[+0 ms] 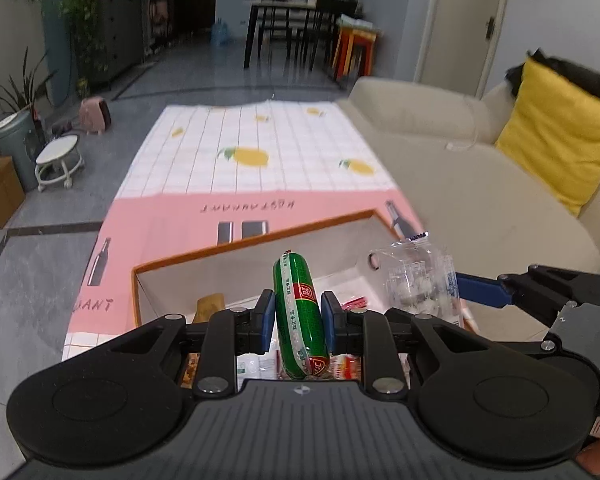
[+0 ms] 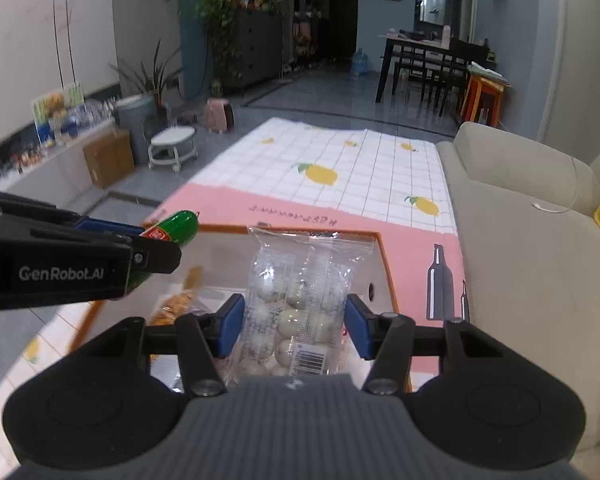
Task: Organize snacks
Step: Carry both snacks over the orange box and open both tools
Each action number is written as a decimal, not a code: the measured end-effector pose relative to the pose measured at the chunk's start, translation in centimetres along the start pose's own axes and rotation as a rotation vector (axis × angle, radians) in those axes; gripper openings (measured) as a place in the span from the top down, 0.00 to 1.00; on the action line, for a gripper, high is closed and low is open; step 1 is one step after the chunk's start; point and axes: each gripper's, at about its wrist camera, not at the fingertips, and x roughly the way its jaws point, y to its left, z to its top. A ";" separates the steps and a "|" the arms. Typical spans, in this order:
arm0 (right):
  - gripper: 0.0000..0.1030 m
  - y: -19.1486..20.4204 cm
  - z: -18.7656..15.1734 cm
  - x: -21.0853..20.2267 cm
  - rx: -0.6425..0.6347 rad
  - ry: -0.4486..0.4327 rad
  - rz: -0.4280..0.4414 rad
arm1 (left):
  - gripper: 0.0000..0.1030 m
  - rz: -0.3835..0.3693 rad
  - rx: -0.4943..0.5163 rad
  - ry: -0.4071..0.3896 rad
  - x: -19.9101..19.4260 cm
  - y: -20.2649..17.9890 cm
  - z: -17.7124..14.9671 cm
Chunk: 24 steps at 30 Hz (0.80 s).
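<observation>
Living-room floor carries a lemon-print mat (image 1: pixel 260 148) and an orange-rimmed box (image 1: pixel 260 240). Left gripper (image 1: pixel 298 316) jaws clamp a green sausage (image 1: pixel 298 312); right gripper (image 2: pixel 296 324) jaws clamp a clear candy packet (image 2: pixel 300 296), both above the box.

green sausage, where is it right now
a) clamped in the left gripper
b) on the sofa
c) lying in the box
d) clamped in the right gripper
a: the green sausage sits clamped between the blue pads of the left gripper, lifted above the box, while the right gripper holds a clear bag of white balls.
</observation>
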 end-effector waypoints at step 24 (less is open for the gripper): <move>0.48 -0.5 -0.5 12.9 -0.135 0.237 -0.037 | 0.74 0.087 -0.008 0.280 12.7 2.7 -1.1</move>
